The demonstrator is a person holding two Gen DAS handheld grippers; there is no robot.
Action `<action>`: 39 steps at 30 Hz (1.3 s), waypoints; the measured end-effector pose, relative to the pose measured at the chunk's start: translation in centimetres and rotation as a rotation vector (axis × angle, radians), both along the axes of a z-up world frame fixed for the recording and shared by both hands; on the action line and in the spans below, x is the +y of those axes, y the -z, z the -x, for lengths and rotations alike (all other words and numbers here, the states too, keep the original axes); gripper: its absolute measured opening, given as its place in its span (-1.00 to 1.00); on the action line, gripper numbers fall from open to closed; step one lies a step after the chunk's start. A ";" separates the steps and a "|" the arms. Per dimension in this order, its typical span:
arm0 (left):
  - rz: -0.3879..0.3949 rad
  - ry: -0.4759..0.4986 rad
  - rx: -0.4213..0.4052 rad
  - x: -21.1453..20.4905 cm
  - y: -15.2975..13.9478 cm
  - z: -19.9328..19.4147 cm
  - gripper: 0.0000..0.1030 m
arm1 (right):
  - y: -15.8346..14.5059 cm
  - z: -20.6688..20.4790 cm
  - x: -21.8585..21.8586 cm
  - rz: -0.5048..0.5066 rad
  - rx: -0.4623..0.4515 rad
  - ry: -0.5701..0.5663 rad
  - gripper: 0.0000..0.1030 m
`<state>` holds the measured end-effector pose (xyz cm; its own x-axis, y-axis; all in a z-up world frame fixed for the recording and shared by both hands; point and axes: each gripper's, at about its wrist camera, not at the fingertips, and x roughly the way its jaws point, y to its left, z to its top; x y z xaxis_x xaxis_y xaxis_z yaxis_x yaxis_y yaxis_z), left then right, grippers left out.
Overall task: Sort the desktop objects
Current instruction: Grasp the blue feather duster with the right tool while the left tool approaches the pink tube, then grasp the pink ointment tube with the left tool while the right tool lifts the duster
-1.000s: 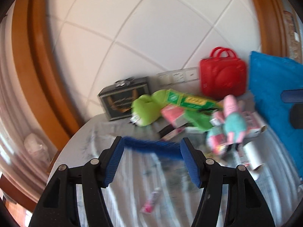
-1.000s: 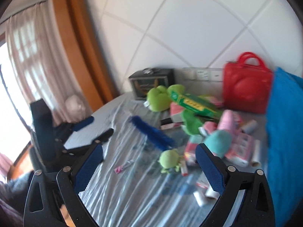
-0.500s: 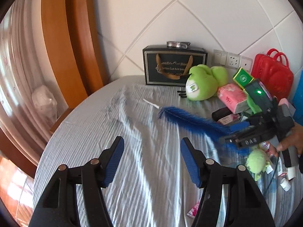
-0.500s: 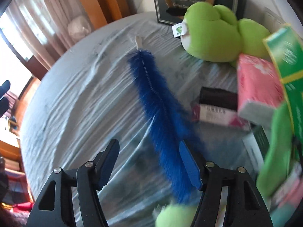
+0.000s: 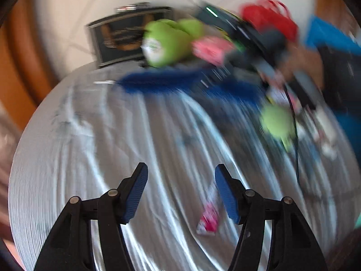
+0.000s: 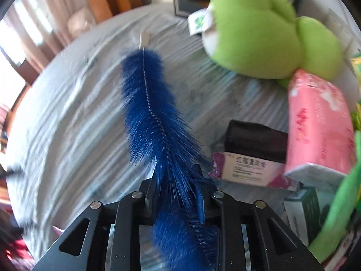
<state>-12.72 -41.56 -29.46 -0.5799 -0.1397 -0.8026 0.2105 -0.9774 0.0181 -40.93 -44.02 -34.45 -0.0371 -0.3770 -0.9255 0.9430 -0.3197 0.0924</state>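
A long blue bristle brush (image 6: 153, 110) lies across the grey cloth of the round table (image 6: 67, 117). My right gripper (image 6: 178, 180) is shut on the brush near its lower part, bristles squeezed between the fingers. The brush also shows blurred in the left wrist view (image 5: 171, 82), with the right gripper (image 5: 214, 79) on it. My left gripper (image 5: 181, 180) is open and empty above the cloth, a small pink tube (image 5: 208, 216) lying just by its right finger.
A big green plush (image 6: 266, 36), pink tissue pack (image 6: 320, 124), black box (image 6: 255, 140) and a purple-white carton (image 6: 246, 167) crowd the right side. A dark framed box (image 5: 126, 38), red bag (image 5: 270, 20) and small green plush (image 5: 277, 122) stand beyond.
My right gripper has closed on the blue brush. My left gripper has swung, so its view is blurred and the pink tube now lies by its right finger.
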 end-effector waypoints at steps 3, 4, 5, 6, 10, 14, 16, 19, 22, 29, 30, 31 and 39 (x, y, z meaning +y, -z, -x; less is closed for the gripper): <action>-0.014 0.094 -0.060 1.7 2.1 0.1 0.19 | -1.0 -0.1 0.7 0.022 -0.022 0.011 -0.52; -0.026 0.113 -0.056 2.1 2.4 0.2 0.19 | -1.1 -0.1 0.8 0.024 -0.026 0.010 -0.52; -0.020 0.130 -0.047 2.5 2.4 0.3 0.19 | -1.1 -0.2 0.8 0.024 -0.029 0.011 -0.52; -0.016 0.141 -0.041 2.8 2.3 0.4 0.19 | -1.0 -0.2 0.9 0.023 -0.033 0.015 -0.52; -0.049 0.183 -0.096 3.3 3.8 1.1 -0.06 | -0.6 0.0 1.0 0.021 -0.055 0.032 -0.52; -0.093 0.172 -0.105 3.2 4.4 1.1 -0.23 | 1.0 0.0 0.9 0.011 -0.076 0.040 -0.52; -0.093 0.161 -0.095 3.1 4.6 1.1 -0.38 | 1.7 -0.1 0.7 -0.013 -0.066 0.047 -0.52; -0.159 0.164 -0.101 2.9 4.4 1.0 -0.68 | 2.1 -0.6 0.7 -0.035 -0.028 0.051 -0.55; -0.155 0.139 -0.077 2.9 3.7 0.4 -0.68 | 0.6 -0.8 2.2 0.032 -0.085 0.067 -0.59; -0.051 0.125 0.008 3.9 -0.7 -1.3 -0.68 | -6.3 -1.7 9.6 0.283 -0.248 0.197 -0.62; -0.032 0.132 0.028 4.1 -1.7 -1.5 -0.68 | -7.2 -2.1 10.3 0.311 -0.253 0.211 -0.62; -0.023 0.137 0.040 4.1 -2.3 -1.6 -0.68 | -8.4 -2.7 11.4 0.343 -0.263 0.229 -0.62; 0.037 0.170 0.132 6.1 -7.4 -3.4 -0.68 | -16.3 -6.7 18.9 0.549 -0.332 0.351 -0.66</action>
